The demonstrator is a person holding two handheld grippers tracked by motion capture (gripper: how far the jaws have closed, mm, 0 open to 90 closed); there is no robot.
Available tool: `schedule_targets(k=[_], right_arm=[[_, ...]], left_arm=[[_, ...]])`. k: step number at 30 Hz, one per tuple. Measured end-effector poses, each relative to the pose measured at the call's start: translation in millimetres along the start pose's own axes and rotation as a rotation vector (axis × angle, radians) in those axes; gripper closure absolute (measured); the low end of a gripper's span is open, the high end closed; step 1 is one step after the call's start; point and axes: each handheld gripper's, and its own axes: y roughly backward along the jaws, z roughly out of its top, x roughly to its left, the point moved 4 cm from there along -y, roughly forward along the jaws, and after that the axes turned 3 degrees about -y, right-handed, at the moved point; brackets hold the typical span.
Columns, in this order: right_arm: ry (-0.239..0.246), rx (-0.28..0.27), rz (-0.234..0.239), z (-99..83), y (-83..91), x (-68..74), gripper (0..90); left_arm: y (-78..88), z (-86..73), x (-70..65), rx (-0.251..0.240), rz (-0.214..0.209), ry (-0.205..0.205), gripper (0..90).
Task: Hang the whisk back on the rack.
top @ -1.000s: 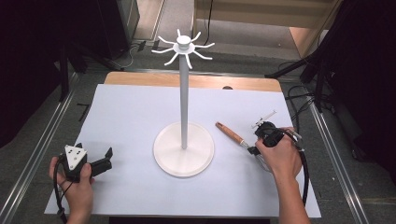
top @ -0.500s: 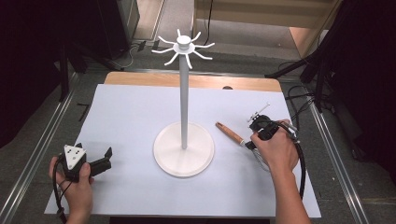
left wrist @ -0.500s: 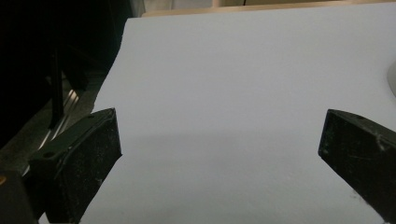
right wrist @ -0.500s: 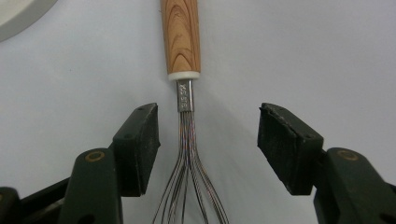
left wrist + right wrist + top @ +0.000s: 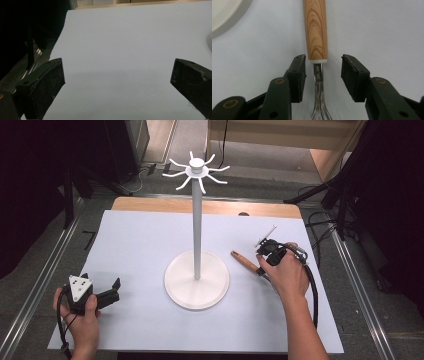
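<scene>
1. One whisk [image 5: 316, 37] is the thing in hand: it has a light wooden handle with clear grain, a thin white collar at the handle's end, and a steel neck that fans out into wire loops.
2. It lies flat on the pale sheet covering the table [image 5: 140, 240], just right of the round base of the white stand [image 5: 197, 280], apart from that base; in the high view its handle end [image 5: 243, 261] points toward the stand.
3. In the right gripper view the right gripper [image 5: 323, 67] sits over the whisk, its jaws either side of the steel neck, just below the collar.
4. Those jaws have just been closing with the neck between them; a gap remains on each side, so the pads do not pinch it.
5. Against the earlier high view, the right hand [image 5: 287, 275] has slid along the table, away from the person, with its gripper over the whisk throughout.
6. The left gripper [image 5: 117, 75] rests near the table's left front corner, unmoved since earlier, its jaws spread wide over bare sheet.
</scene>
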Motion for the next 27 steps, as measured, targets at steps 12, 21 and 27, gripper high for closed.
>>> schedule_targets(k=[12,21,27], right_arm=[[0.039,0.056,-0.003,16.8,-14.4,7.3,69.7],[0.062,0.125,-0.019,25.9,-21.2,9.3,68.7],[0.055,0.142,0.006,29.5,-25.1,8.6,69.8]], left_arm=[[-0.2,0.0,-0.6,0.006,-0.001,-0.008,0.0],[-0.5,0.0,-1.3,0.005,-0.002,-0.013,0.0],[0.2,0.0,-0.6,0.004,0.002,-0.009,0.0]])
